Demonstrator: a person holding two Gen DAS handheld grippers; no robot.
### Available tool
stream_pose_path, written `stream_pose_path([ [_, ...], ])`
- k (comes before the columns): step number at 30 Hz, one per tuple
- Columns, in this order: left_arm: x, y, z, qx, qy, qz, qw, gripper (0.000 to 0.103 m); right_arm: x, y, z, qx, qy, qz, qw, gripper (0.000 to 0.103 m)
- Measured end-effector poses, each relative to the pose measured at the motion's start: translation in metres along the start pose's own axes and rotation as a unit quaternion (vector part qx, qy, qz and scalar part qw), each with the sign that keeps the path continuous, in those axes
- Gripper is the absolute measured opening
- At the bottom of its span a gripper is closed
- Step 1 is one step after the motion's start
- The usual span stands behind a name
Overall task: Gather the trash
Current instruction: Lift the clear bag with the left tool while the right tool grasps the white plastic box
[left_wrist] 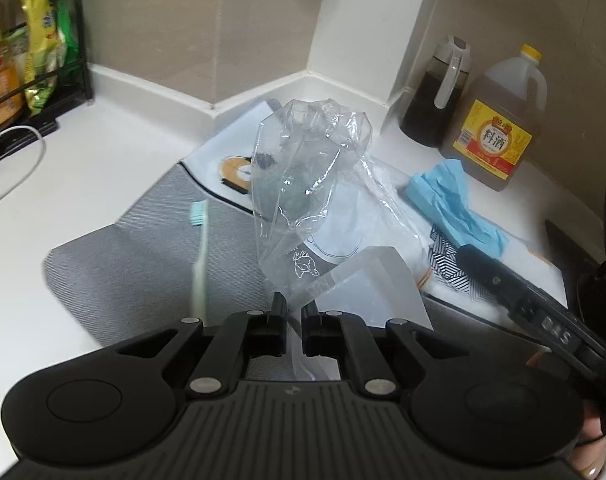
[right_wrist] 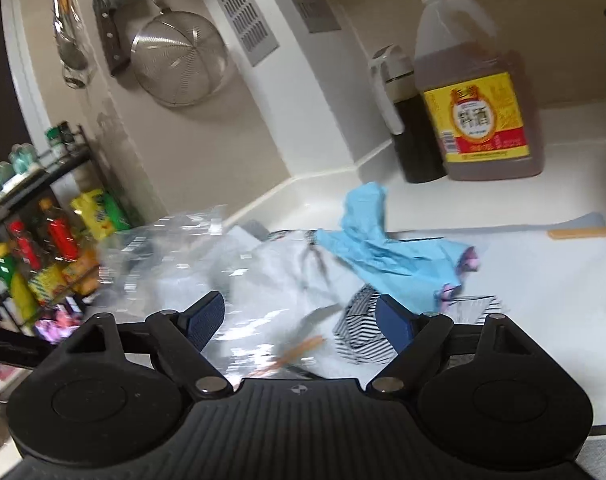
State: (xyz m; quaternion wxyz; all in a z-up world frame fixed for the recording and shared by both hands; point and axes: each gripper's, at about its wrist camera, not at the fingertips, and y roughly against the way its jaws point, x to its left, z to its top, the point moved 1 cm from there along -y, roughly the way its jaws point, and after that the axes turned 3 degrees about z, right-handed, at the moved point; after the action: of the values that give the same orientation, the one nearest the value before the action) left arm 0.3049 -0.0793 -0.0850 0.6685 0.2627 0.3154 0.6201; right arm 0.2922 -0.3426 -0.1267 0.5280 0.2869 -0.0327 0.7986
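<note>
A crumpled clear plastic bag stands up over the grey mat, and my left gripper is shut on its lower end. In the right wrist view the same bag is blurred, just ahead of my right gripper, whose blue pads stand wide apart and press on nothing. A crumpled blue paper lies beyond the right pad, and it shows in the left wrist view as the blue paper right of the bag. A teal toothbrush lies on the mat.
An amber jug with a yellow cap and a dark bottle stand at the back right wall. A black rack of packets and a white cable are at the left. A black-and-white striped item lies near the right pad. A strainer hangs on the wall.
</note>
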Motion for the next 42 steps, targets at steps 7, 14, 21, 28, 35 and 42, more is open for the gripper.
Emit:
stream_pose_path([
  [7, -0.015, -0.029, 0.007, 0.008, 0.011, 0.018, 0.9997, 0.008, 0.036, -0.007, -0.012, 0.058, 0.092, 0.076, 0.991, 0.086],
  [14, -0.01, -0.027, 0.004, -0.009, 0.025, 0.032, 0.9991, 0.076, 0.046, -0.011, -0.018, 0.077, 0.124, 0.048, 0.988, 0.003],
  [21, -0.009, -0.031, 0.015, -0.011, 0.04, 0.001, 0.9992, 0.091, 0.031, 0.003, -0.008, 0.012, 0.094, 0.009, 0.995, 0.005],
  [28, -0.016, -0.031, 0.026, -0.046, 0.048, -0.042, 0.9969, 0.091, 0.018, -0.005, -0.01, 0.039, 0.069, -0.036, 0.996, 0.005],
  [35, -0.011, -0.04, 0.032, -0.05, 0.053, -0.004, 0.9973, 0.092, -0.004, 0.008, -0.002, -0.01, 0.012, -0.115, 0.993, 0.005],
  [42, -0.018, -0.065, 0.039, -0.029, 0.016, 0.035, 0.9989, 0.077, -0.007, 0.002, -0.006, 0.009, 0.006, -0.116, 0.993, 0.009],
])
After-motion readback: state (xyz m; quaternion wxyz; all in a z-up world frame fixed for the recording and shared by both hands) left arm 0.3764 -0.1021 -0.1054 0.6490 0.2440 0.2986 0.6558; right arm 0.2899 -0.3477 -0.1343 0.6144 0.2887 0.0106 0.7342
